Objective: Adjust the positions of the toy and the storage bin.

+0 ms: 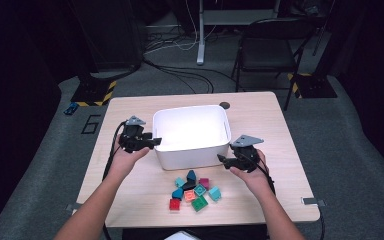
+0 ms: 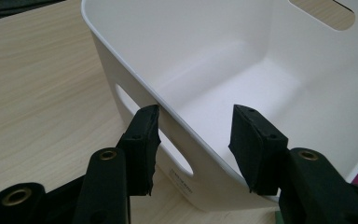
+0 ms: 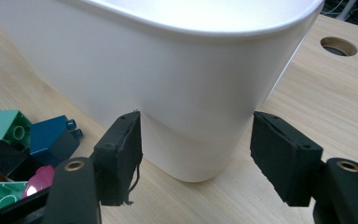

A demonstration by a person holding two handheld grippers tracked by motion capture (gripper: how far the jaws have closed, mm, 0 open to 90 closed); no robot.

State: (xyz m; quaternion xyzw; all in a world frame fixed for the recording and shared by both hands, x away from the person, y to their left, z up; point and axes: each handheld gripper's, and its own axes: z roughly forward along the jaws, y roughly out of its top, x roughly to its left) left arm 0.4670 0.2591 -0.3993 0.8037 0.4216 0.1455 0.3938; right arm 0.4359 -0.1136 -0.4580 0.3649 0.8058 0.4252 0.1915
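A white plastic bin point(image 1: 166, 157) stands in the middle of the wooden table point(image 1: 260, 120). My left gripper point(image 1: 152, 142) straddles the bin's left wall point(image 2: 121, 56). One pad point(image 2: 144, 135) bears on the outside above the handle slot, the other lies inside against the rim, so it is shut on that wall. My right gripper point(image 1: 221, 160) is open at the bin's near right corner point(image 3: 168, 70), its pads point(image 3: 121, 149) apart from the wall. A pile of several coloured bricks point(image 1: 192, 190) lies on the table in front of the bin, and the bricks point(image 3: 18, 140) also appear at the left of the right gripper view.
A round cable hole point(image 1: 224, 105) sits in the table behind the bin. A black chair point(image 1: 270, 45) and floor cables point(image 1: 180, 75) lie beyond the far edge. The bin's inside point(image 2: 242, 84) holds nothing visible.
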